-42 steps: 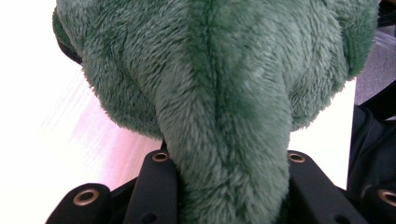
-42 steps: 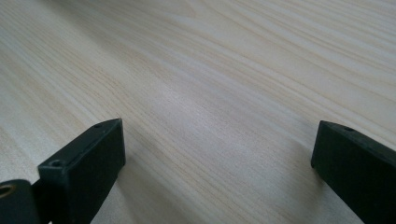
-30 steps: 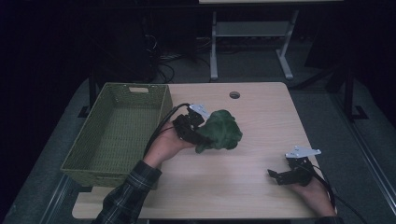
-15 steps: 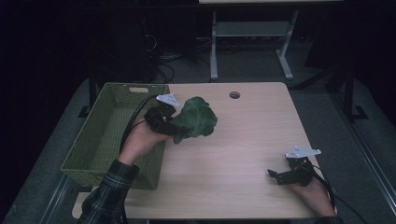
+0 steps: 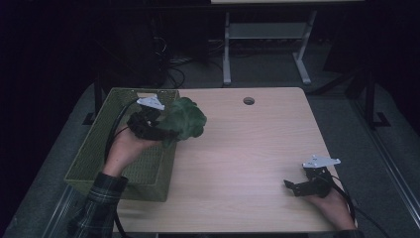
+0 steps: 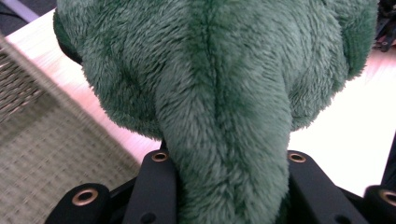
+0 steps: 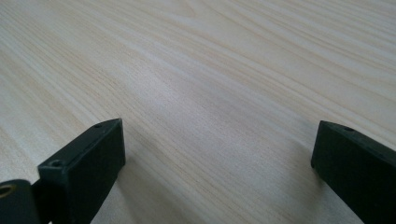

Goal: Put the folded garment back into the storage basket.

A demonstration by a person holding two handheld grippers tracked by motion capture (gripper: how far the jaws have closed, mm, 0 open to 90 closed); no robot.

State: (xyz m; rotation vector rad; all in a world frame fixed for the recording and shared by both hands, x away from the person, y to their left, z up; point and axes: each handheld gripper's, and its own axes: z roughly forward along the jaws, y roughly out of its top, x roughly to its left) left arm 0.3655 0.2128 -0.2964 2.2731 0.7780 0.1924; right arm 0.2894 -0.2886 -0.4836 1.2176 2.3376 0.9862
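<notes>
We see the green woven basket [image 5: 99, 148] at the table's left side, and our left gripper [image 5: 166, 130] now hangs over its right rim, clamped on the green plush toy [image 5: 184, 118]. A second ago the toy was out over the middle of the table; it has come left and up, so we judge the carry into the basket nearly done, with only a short move left and a release remaining. In the left gripper view the jaws squeeze a plush limb [image 6: 224, 154], with the basket weave [image 6: 42, 168] below left. The basket's near wall is the one thing to clear. Further right lies bare table [image 5: 247, 158] with its small cable hole [image 5: 248, 100]. Our right gripper [image 5: 297, 187] rests on the wood near the right front corner, jaws apart, holding nothing, well clear of the path.
</notes>
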